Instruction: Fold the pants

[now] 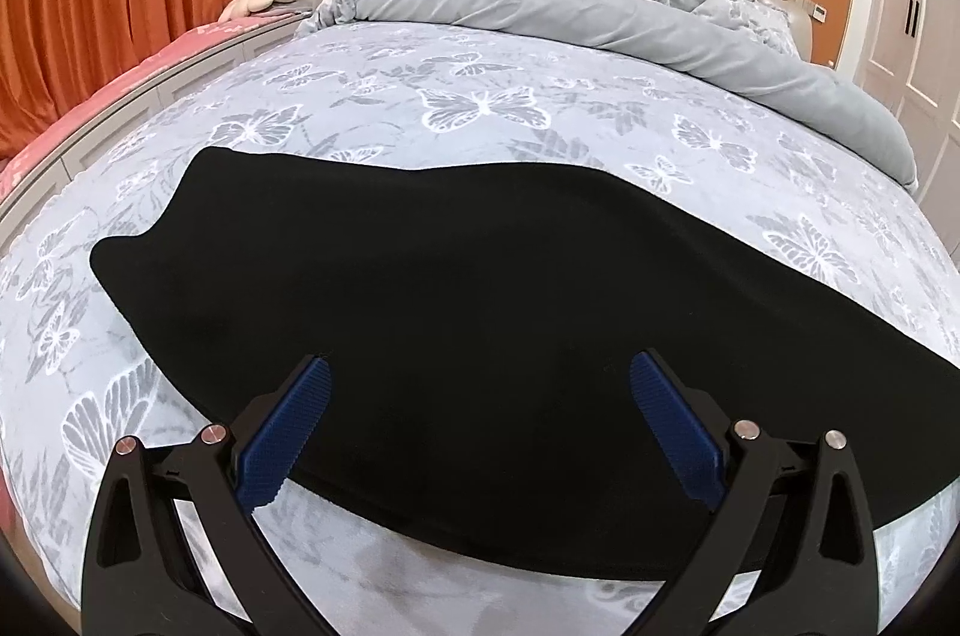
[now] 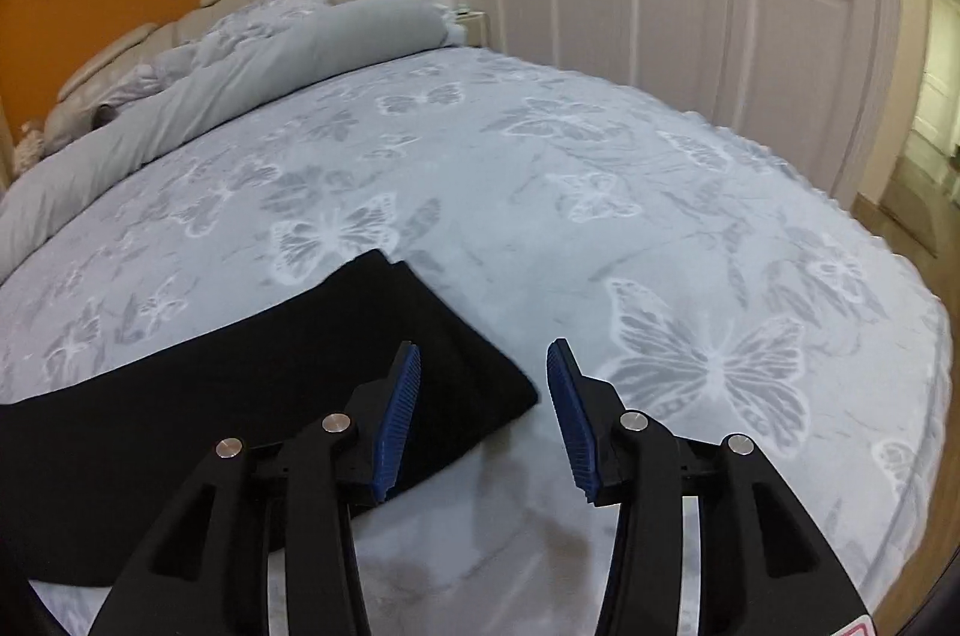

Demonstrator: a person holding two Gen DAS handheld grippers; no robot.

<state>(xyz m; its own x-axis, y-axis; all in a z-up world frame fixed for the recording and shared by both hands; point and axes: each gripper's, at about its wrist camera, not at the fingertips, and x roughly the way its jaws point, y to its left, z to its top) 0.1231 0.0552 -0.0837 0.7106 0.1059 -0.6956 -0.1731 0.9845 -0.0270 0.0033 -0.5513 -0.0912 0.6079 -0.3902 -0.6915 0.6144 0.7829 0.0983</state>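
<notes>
Black pants [image 1: 480,324] flat on bed [image 1: 540,108], half folded. Left gripper [image 1: 480,420] and right gripper [image 2: 483,414] both open, empty. Next, probably: grab pants end at 9 o'clock, fold over.

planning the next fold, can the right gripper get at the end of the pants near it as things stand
Probably yes. The right gripper is open and empty, just above the pants where their end lies flat on the bedspread. Nothing sits between the pads and the cloth, so the way looks free.
</notes>
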